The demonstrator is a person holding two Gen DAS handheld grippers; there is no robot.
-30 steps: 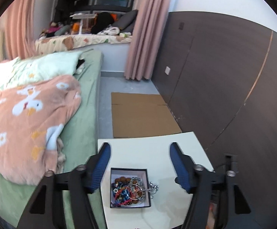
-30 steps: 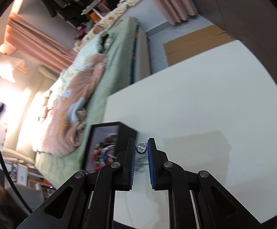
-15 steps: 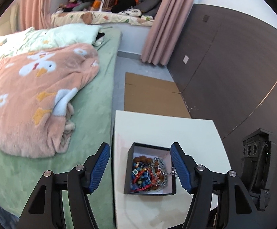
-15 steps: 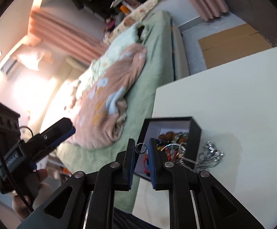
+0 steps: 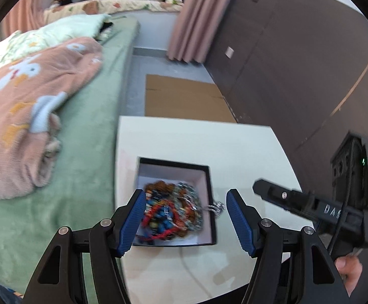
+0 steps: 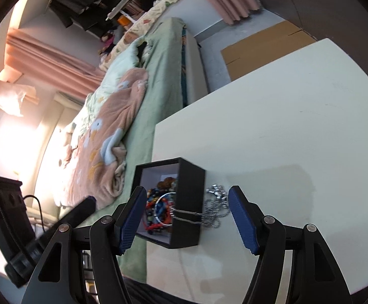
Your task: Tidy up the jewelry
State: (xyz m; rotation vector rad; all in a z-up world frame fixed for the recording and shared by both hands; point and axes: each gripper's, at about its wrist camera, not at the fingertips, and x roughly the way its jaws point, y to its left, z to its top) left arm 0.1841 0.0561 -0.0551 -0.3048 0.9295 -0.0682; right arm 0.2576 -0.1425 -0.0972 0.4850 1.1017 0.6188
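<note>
Both tools, left tool (image 5: 185, 217) and right tool (image 6: 185, 217), gape empty over the box (image 6: 187, 197) on the worktop (image 6: 285, 131). A silver chain (image 6: 215, 209) drapes half outside the box; tucking it in likely comes next.

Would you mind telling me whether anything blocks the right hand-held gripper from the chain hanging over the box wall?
Nothing visible does: the open right hand-held gripper faces the silver chain draped over the black box wall.

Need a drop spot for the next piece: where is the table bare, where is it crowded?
Bare: the white table from the black box out to the far edge and wall side. Crowded: the box, heaped with beads, and the silver chain draped over its wall.
</note>
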